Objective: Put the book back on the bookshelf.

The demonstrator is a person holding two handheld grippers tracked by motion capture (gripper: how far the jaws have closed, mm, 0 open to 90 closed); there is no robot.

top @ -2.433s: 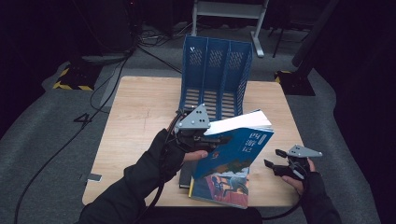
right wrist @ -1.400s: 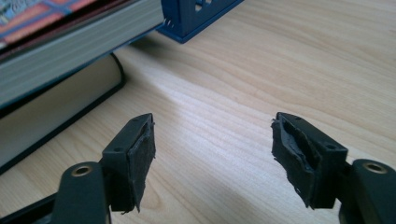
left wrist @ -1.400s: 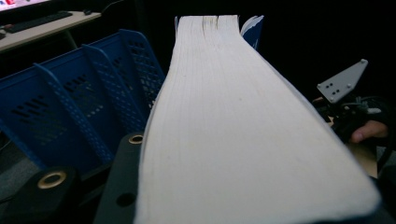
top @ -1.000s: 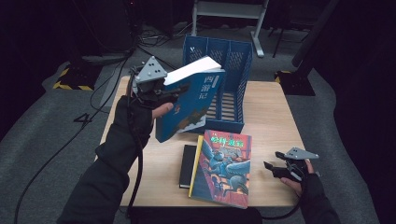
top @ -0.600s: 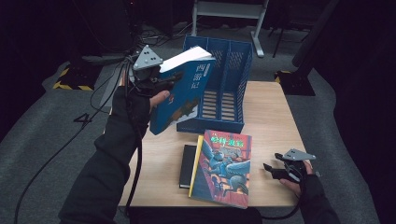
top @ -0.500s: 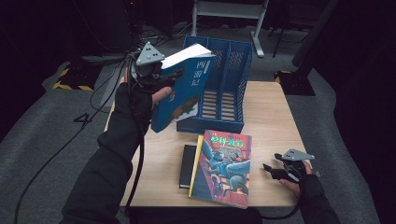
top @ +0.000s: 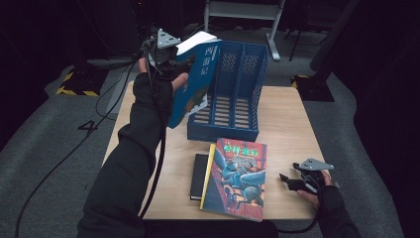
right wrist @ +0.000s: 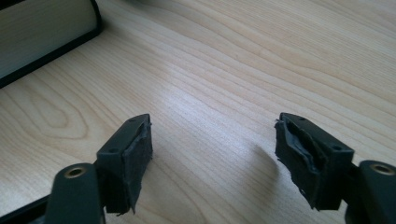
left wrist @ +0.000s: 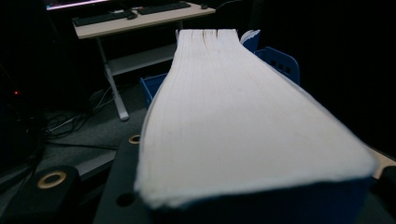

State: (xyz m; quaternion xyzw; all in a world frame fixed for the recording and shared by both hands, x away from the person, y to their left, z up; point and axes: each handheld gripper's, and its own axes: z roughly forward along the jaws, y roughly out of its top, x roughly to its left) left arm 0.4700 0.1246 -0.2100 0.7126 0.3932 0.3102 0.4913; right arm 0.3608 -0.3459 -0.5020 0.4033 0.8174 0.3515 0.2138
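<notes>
My left gripper point(top: 172, 63) is shut on a thick blue book point(top: 197, 79) and holds it upright in the air beside the left end of the blue file rack point(top: 237, 99). In the left gripper view the book's white page edge point(left wrist: 233, 126) runs away from the jaws toward the rack point(left wrist: 280, 58). My right gripper point(top: 288, 181) rests low at the table's front right. Its jaws have just been opening. In the right gripper view they stand wide apart point(right wrist: 215, 149) over bare wood, with nothing between them.
A colourful paperback point(top: 235, 178) lies flat on a black book point(top: 198, 176) in front of the rack; the black book's edge point(right wrist: 42, 32) is near my right gripper. The wooden table point(top: 289, 119) has free room at the right. Cables trail over the floor at the left.
My left hand has carried the blue book farther back and a little right, toward the rack's left end, and stood it more upright. The right hand has stayed in place.
</notes>
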